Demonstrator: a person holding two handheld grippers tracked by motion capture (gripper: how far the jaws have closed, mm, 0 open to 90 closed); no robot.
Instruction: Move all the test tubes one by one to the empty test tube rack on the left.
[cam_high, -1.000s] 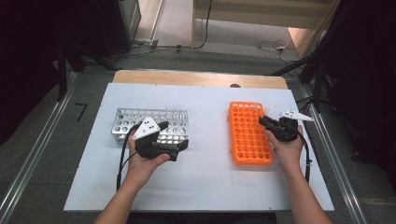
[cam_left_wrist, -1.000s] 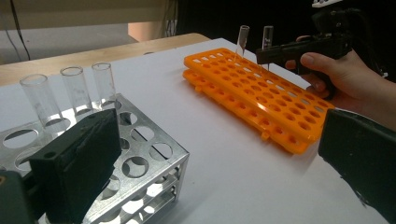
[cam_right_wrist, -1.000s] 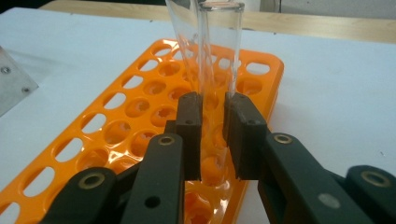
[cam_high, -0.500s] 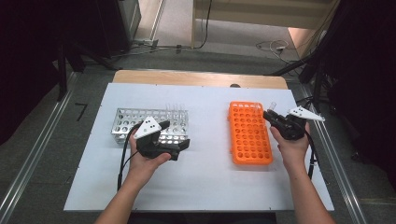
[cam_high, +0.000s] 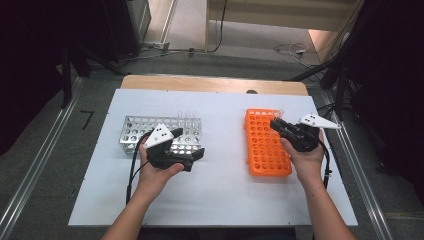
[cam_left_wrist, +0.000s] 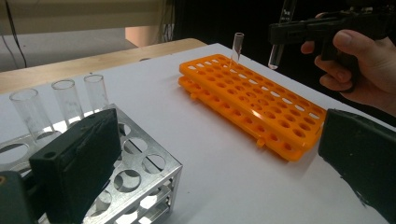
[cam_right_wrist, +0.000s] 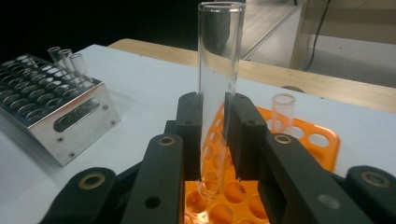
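My right gripper is shut on a clear glass test tube, held upright above the far end of the orange rack. The tube's rounded bottom hangs over the rack's holes. A second tube stands in a hole at the rack's far corner. My left gripper is open with nothing between its jaws, beside the near right corner of the metal rack. Three tubes stand in that metal rack. The right gripper and its tube also appear in the left gripper view.
Both racks sit on a white board laid on a wooden table. The metal rack is at the left, the orange one at the right, with bare board between them. Cables lie on the floor behind.
The right gripper has risen a little with the tube over the orange rack's far end. The left hand has kept still.
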